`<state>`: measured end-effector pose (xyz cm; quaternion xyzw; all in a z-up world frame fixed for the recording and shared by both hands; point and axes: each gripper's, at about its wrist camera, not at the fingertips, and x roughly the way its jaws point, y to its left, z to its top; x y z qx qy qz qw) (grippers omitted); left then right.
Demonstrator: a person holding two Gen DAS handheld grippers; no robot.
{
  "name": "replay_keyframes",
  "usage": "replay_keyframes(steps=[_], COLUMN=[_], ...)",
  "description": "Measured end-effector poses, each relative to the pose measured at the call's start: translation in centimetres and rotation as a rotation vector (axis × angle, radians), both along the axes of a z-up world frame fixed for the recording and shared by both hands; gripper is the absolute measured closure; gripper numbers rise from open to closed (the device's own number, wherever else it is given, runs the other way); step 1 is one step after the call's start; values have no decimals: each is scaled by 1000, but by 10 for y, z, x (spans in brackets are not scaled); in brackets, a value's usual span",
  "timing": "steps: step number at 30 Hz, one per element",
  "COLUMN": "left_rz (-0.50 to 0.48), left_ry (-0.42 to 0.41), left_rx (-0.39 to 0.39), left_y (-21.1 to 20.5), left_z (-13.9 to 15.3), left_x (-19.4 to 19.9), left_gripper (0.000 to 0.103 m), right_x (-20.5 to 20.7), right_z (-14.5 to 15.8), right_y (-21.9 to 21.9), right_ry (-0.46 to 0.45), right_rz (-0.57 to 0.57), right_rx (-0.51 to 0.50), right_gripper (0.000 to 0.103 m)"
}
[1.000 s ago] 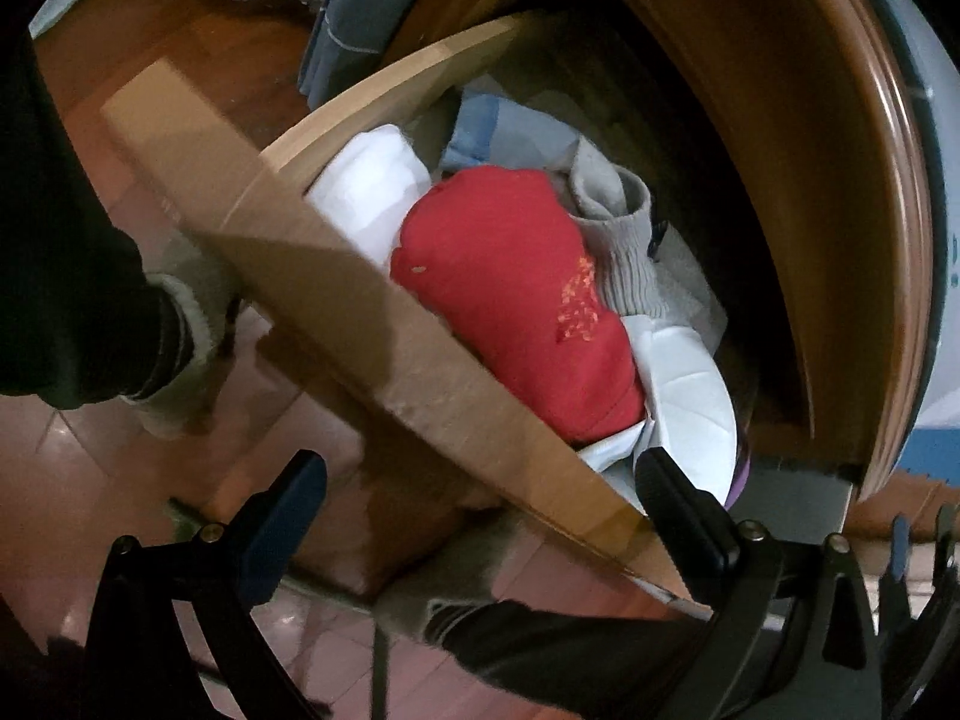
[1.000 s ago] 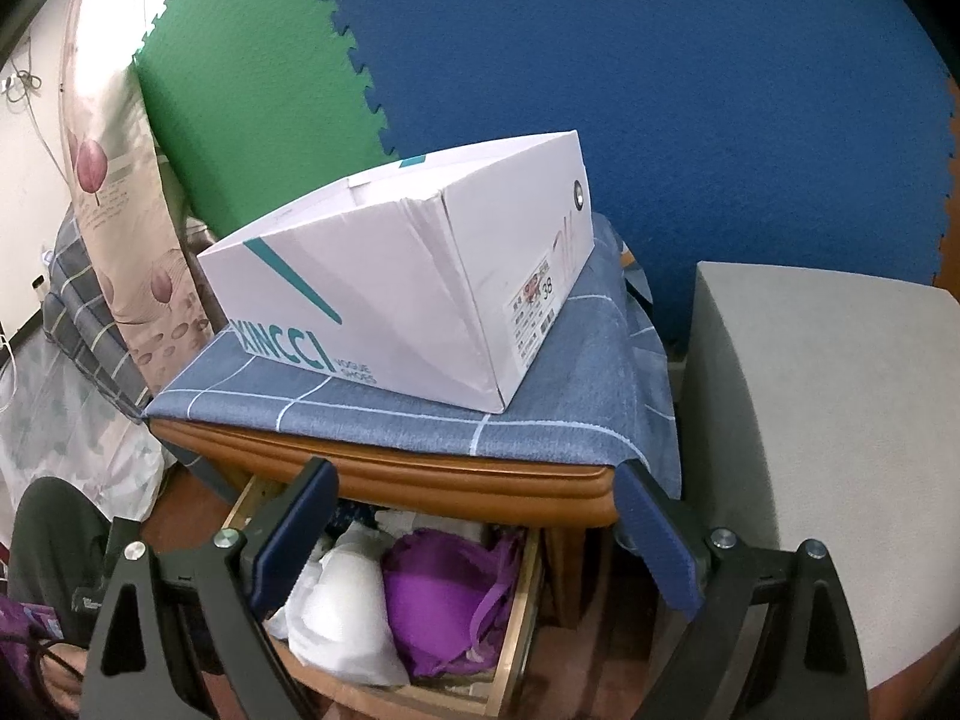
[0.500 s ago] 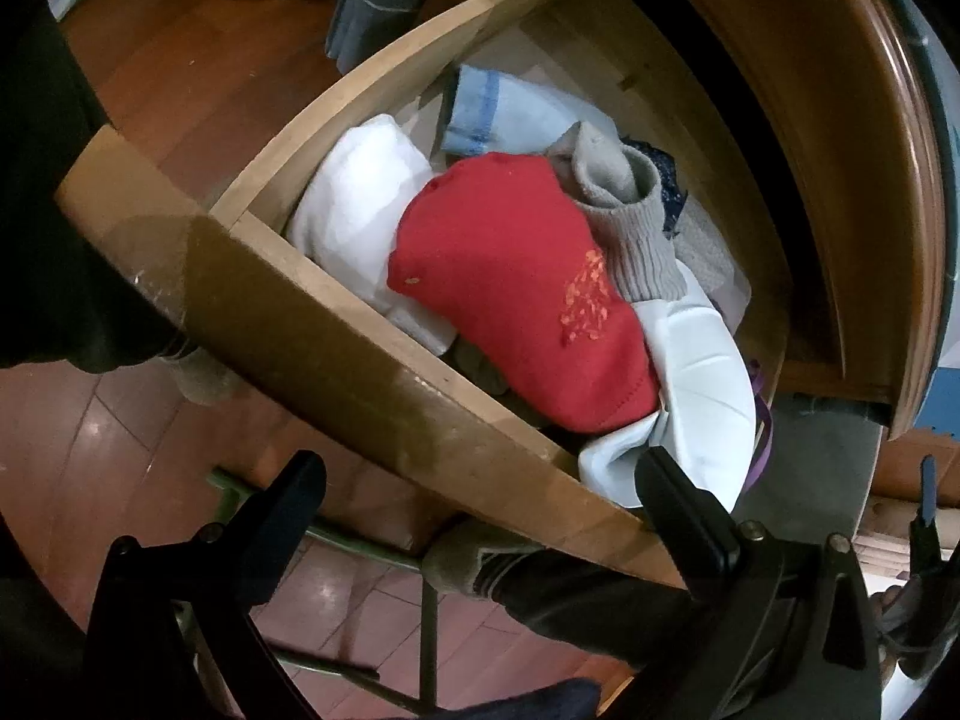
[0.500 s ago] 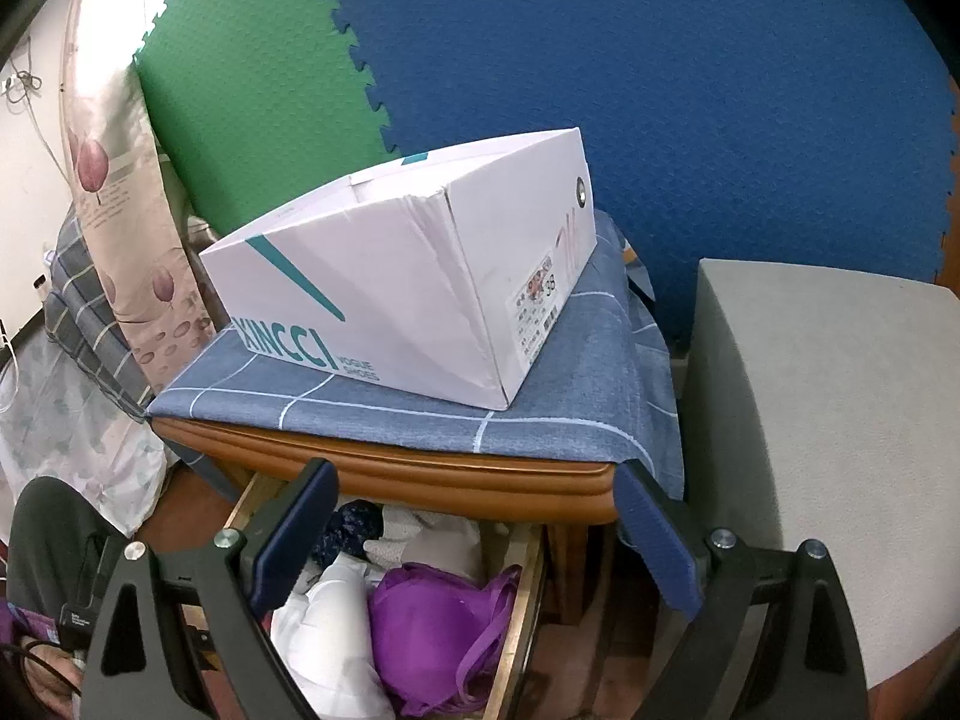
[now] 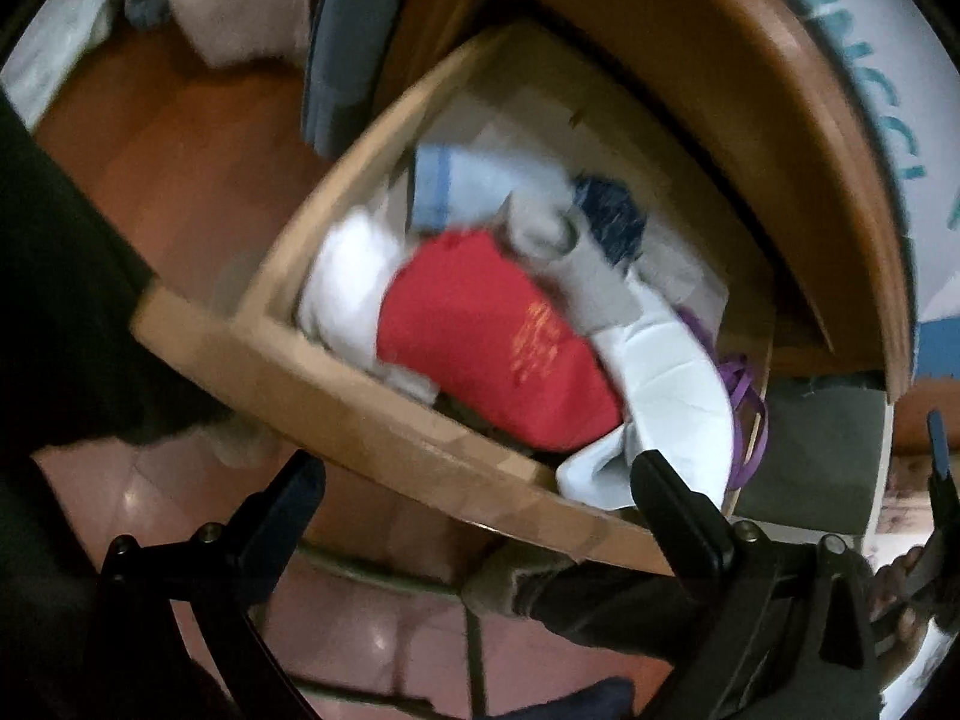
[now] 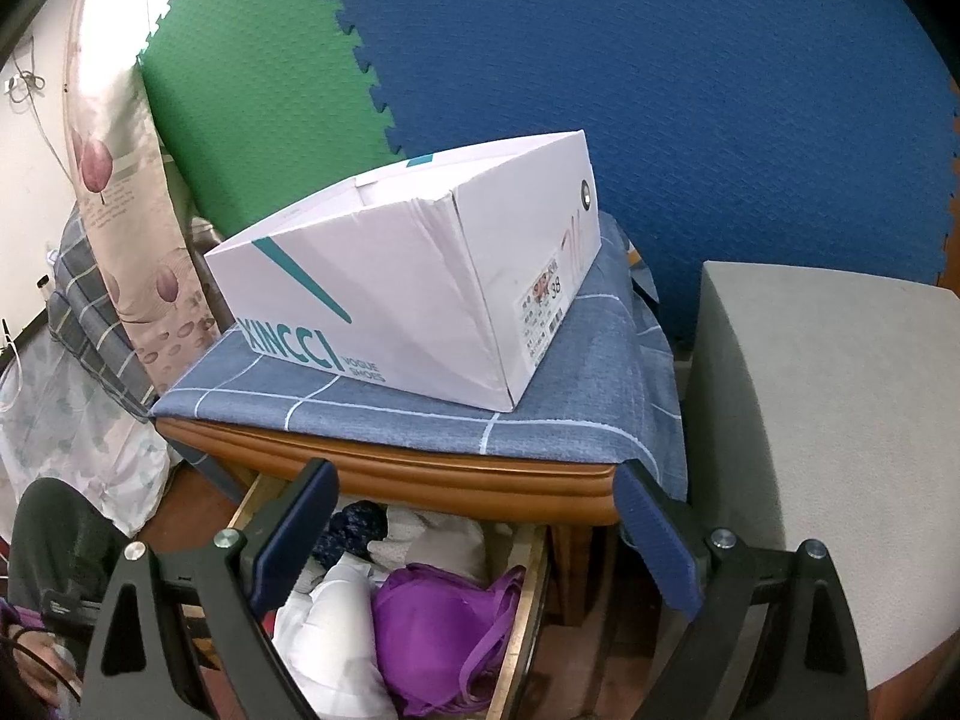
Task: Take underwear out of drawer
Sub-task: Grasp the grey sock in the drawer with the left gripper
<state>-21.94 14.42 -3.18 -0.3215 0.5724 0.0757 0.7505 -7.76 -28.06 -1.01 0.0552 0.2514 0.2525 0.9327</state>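
We're looking at the drawer (image 5: 336, 384) hanging open under the wooden nightstand (image 6: 420, 480), stuffed with laundry; the red underwear (image 5: 498, 348) is sitting right in the middle of the pile, up against the front panel, with a white garment (image 5: 348, 288) on one side and a pale blue-white padded piece (image 5: 666, 396) on the other; a grey sock (image 5: 576, 264) is lying across the red one's far edge and a purple bra (image 6: 432, 630) is bunched at the end of the drawer. We're holding the left gripper (image 5: 480, 498) over the drawer front with its jaws spread wide and nothing between them; the left view is pretty blurry. The right gripper (image 6: 474, 540) is hanging wide open too, empty, above the purple end of the drawer and pointing at the nightstand top; a white shoe box (image 6: 414, 294) is resting there on a blue checked cloth (image 6: 540, 414), with green and blue foam mats (image 6: 660, 90) behind it.
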Motion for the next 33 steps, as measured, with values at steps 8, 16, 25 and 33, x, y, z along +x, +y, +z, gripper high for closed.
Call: replay_keyframes(steps=[8, 16, 25, 33], left_rz=[-62, -315, -532, -503], left_ry=[-142, -201, -165, -56], left_rx=[227, 266, 286, 256], left_y=[2, -19, -31, -20], left_z=[58, 76, 27, -14], left_x=[2, 42, 100, 118], left_gripper=[1, 1, 23, 33], right_x=[-1, -1, 0, 5], right_z=[1, 2, 2, -1], right_y=[-4, -5, -7, -5], right_ry=[-3, -6, 0, 12], right_rz=[0, 3, -1, 6], right_rx=[15, 19, 24, 18], right_gripper=[8, 8, 8, 8])
